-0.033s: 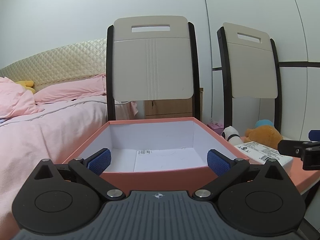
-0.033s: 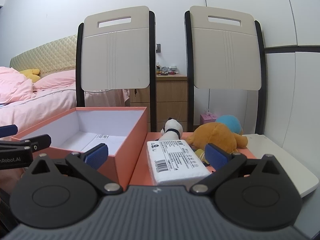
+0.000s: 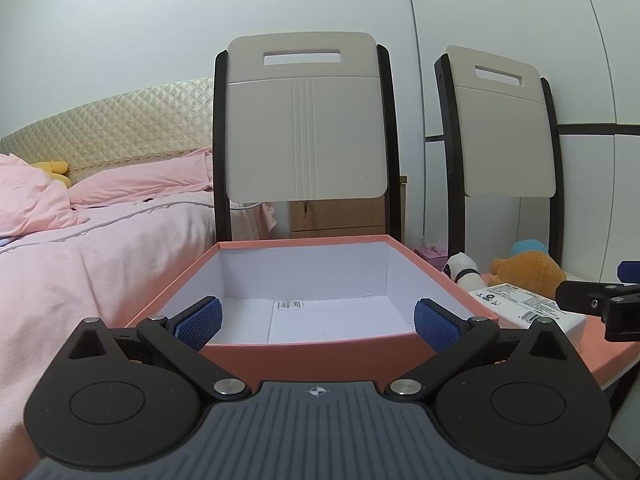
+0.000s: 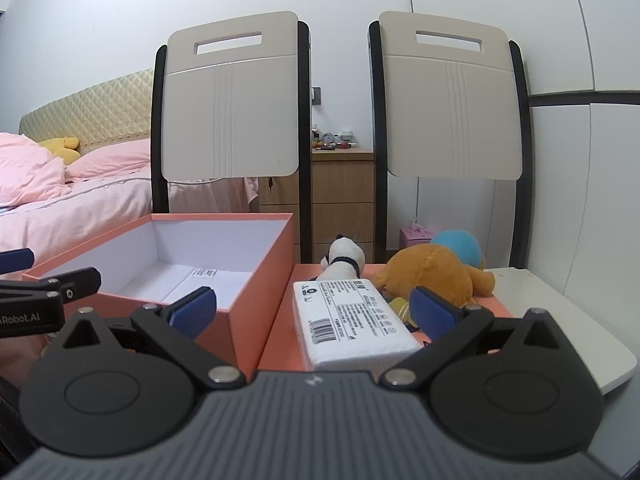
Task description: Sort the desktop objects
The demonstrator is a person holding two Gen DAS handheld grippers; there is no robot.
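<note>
An open orange box (image 4: 256,280) is being shown on the left of the desk, its white inside bare but for a sheet with a small label lying flat on the floor of it. To its right, on an orange board (image 4: 280,336), the loose things are lying outside the box: a brown plush toy (image 4: 436,276) at the far right, a white packet (image 4: 352,320) nearer, lying lengthwise just beside the box wall, and a small black-and-white plush toy (image 4: 344,258) at the packet's far end. The left gripper (image 3: 318,320) is being held at the near wall of the box, fingers spread wide with nothing between them; the right gripper (image 4: 316,312) is being held low over the near end of the packet, likewise spread and holding nothing. The scene is being judged to fit either an approach to the packet, with the box waiting to be filled, or a pause after things were laid out; one moment is not settling which. If the packet is to be taken, a straddle across its narrow width and a firm, level squeeze are being called for, since it looks soft. A small yellow thing (image 4: 400,305) is lying half hidden between packet and brown toy and cannot be identified; the blue part behind the brown toy is being cut off, and the near edge of the desk is being covered by the grippers.
</note>
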